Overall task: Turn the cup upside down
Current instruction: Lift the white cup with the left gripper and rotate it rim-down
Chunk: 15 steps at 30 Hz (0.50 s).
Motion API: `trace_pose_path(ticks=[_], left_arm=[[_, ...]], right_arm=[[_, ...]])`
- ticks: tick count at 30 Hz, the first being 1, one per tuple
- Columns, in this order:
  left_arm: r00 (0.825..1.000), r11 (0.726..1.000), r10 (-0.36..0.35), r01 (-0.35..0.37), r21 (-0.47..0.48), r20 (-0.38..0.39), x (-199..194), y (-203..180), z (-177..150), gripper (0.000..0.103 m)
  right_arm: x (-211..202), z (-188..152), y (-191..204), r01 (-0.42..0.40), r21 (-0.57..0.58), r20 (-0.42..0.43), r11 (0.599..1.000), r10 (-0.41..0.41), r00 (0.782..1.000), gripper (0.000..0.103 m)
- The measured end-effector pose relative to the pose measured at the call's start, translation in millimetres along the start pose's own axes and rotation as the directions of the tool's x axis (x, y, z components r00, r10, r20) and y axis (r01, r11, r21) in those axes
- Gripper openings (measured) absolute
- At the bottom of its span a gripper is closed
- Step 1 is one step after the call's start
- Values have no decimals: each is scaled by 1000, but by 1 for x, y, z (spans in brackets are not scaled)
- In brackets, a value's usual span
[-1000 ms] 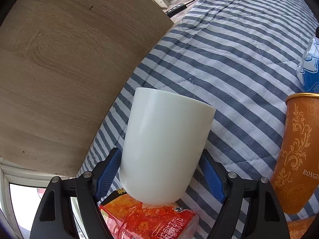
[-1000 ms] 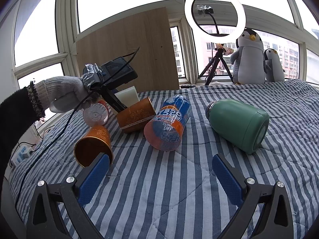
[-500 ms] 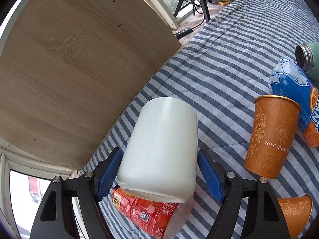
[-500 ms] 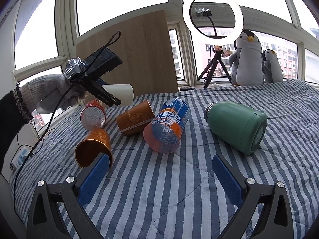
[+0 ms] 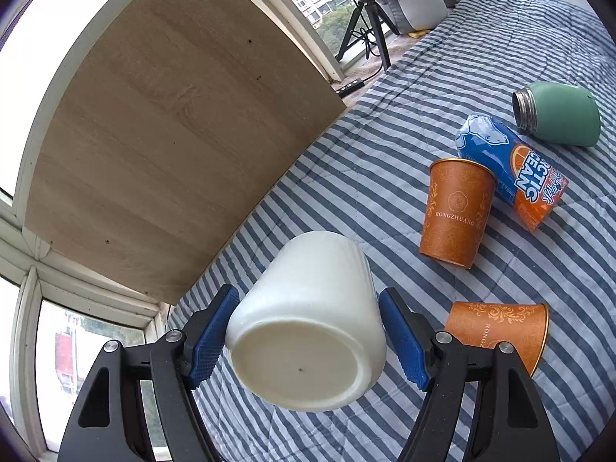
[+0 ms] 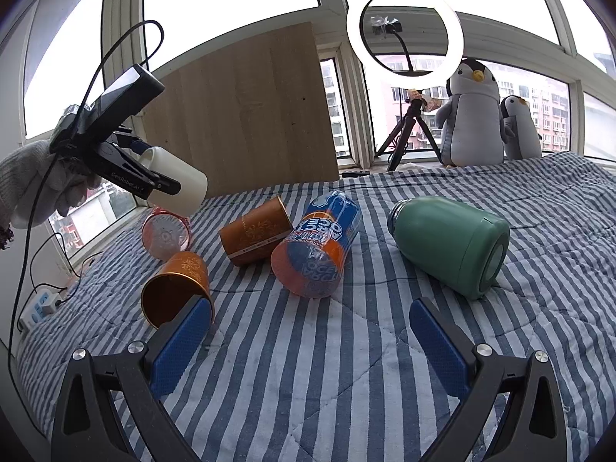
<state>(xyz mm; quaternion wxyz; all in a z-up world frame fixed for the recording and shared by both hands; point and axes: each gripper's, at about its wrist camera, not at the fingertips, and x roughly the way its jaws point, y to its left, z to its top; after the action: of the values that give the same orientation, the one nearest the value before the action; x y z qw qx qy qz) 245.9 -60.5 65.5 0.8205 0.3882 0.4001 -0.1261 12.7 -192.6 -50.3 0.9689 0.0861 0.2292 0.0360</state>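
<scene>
your left gripper [image 5: 308, 337] is clamped on the white cup [image 5: 312, 327], held in the air above the striped blanket [image 5: 346, 177], base toward the camera. your right gripper [image 6: 308, 350] hangs with its pads apart, gripping nothing. beyond lie two orange cups [image 6: 256, 235] and a green flask [image 6: 450, 246].

Matt white cup [image 5: 308, 327], seemingly ceramic; quilted cloth bedspread [image 6: 346, 346]; wood-grain board [image 5: 173, 134]; matt green flask [image 6: 450, 246].
</scene>
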Motion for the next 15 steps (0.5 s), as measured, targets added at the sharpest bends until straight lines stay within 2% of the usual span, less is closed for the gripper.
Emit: trace_pose_path(ticks=[5, 8, 15], left_arm=[[998, 999, -21, 19, 31, 61, -53, -31, -11, 78], [992, 997, -67, 62, 54, 109, -84, -57, -9, 78], [960, 970, -204, 173, 170, 191, -121, -139, 10, 78]], right_arm=[[-5, 1, -4, 18, 20, 18, 1000, -19, 1000, 102], [-12, 3, -10, 36, 41, 31, 999, -37, 999, 102], [-51, 1, -37, 96, 85, 62, 992, -102, 993, 102]])
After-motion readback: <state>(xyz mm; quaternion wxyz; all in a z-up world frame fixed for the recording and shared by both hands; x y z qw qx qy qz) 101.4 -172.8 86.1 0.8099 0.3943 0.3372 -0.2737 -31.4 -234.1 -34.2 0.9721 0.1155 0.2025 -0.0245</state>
